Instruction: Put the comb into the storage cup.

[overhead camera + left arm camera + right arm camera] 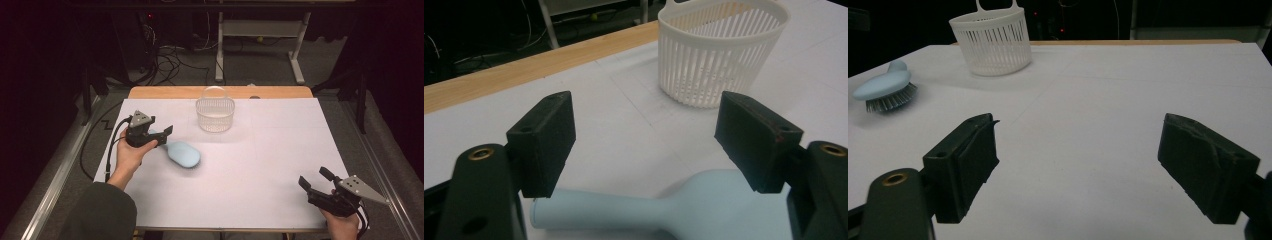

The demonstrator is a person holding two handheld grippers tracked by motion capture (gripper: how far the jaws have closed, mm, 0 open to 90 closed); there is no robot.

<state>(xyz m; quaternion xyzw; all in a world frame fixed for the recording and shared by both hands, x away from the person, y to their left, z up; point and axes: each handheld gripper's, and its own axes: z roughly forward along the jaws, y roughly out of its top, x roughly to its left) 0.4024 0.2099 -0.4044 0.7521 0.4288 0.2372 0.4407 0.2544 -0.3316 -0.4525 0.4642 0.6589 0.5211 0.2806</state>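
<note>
A light blue brush (pixel 182 154) lies bristles-down on the white table (pixel 275 150), left of centre, its handle pointing toward my left gripper (pixel 164 136). That gripper stands open just over the handle end. In the left gripper view the wide-apart jaws of the left gripper (pixel 649 140) hover above the brush handle (pixel 624 212) without pressing on it. My right gripper (pixel 313 177) rests near the table's front right corner, open. In the right gripper view the right gripper (pixel 1093 165) has nothing between its jaws, and the brush (pixel 885 87) lies far off at the left.
A white slatted basket (pixel 215 114) with a handle stands at the back middle of the table, beyond the brush; it looks empty. A wooden strip (pixel 165 92) edges the table's far side. Dark floor with cables and desk legs lies behind.
</note>
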